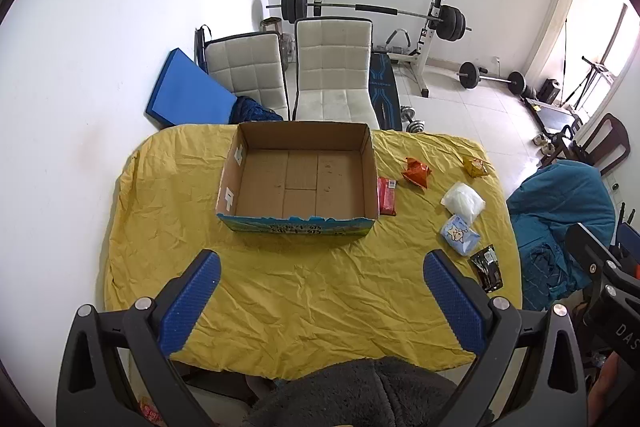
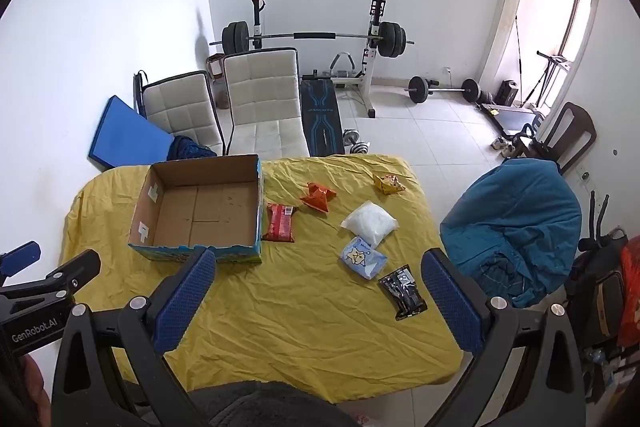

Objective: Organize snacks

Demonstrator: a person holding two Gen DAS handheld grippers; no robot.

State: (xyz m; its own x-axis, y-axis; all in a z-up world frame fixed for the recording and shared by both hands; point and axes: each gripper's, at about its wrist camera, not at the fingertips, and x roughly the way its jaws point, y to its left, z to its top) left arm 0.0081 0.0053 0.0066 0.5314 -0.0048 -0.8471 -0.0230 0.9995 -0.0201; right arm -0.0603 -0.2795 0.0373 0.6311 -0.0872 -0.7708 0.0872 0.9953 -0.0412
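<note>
Cardboard box (image 2: 200,211), open top, bare inside, sits at 10 o'clock on crumpled yellow cloth (image 2: 280,307). Red packet (image 2: 280,223) touches its right wall, long axis 12–6. Black foil packet (image 2: 402,291) at 3 o'clock, long axis approx 11–5. Left gripper (image 1: 320,303) & right gripper (image 2: 320,303): ribbed blue pads wide apart, holding nothing.

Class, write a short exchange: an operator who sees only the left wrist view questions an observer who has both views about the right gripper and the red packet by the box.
Operator: Of the right gripper I see only part of the body. Is it open?
Observer: Yes, its fingers are spread wide with nothing between them.
Operator: The red packet is half hidden behind the box wall. Is it inside?
Observer: No, it lies flat on the yellow cloth, outside the box, beside its wall.
</note>
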